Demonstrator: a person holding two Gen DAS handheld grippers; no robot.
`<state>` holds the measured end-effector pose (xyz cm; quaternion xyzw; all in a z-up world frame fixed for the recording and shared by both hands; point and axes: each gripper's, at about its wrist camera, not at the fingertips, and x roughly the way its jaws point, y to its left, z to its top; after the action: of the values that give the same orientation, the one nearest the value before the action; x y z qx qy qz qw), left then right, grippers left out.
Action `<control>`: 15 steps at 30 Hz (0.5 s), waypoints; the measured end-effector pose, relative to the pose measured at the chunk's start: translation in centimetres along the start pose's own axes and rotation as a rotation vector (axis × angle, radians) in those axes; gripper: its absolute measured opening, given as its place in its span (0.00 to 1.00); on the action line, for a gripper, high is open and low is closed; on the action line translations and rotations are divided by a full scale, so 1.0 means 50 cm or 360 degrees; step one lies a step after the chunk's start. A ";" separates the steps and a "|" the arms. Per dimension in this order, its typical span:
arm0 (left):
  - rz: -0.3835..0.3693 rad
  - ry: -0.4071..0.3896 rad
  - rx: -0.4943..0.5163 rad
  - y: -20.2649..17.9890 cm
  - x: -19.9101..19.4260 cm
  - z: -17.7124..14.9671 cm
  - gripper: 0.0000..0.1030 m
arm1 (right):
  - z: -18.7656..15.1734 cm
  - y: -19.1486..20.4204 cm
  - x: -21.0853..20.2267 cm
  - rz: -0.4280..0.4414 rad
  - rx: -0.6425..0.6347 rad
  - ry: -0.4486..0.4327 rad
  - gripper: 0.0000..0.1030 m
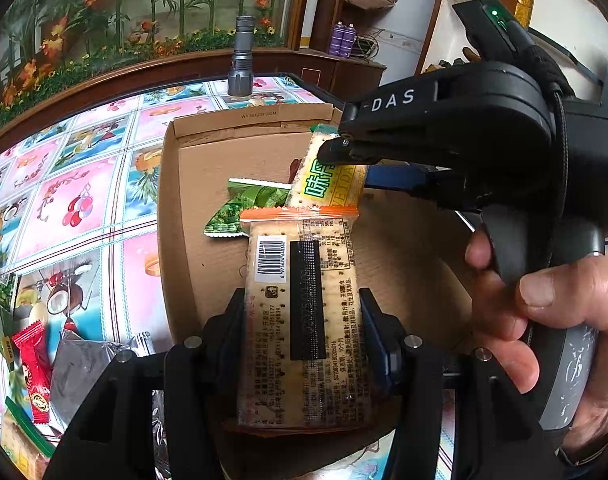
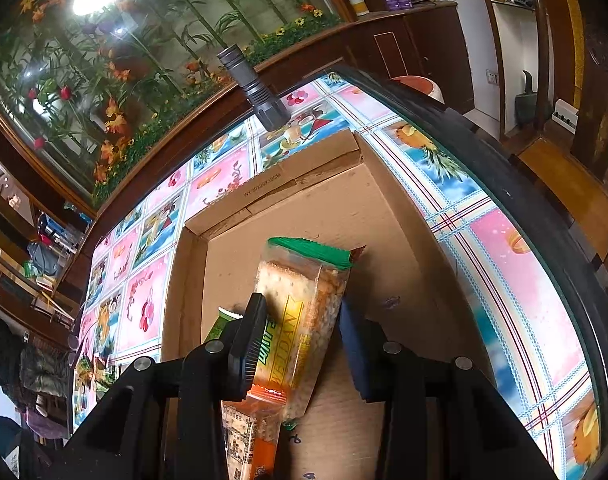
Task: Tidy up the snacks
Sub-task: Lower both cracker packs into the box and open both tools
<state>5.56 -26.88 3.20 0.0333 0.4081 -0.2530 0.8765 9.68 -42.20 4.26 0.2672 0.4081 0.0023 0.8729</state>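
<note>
The left tongs (image 1: 304, 320) clench an orange-ended cracker pack (image 1: 302, 320); the right tongs (image 2: 300, 340) clench a green-ended pack (image 2: 300, 312). Both hang over the box (image 2: 384, 216), packs overlapping at 12 o'clock. Risk: releasing now, 1 pack may snag the other and land crooked.
</note>
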 end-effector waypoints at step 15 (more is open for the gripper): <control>0.0015 -0.0012 0.0021 -0.003 -0.002 -0.002 0.51 | -0.002 0.003 0.001 0.0003 -0.0005 0.0006 0.39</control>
<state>5.38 -26.94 3.24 0.0399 0.4030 -0.2517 0.8790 9.67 -42.00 4.27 0.2662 0.4095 0.0044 0.8726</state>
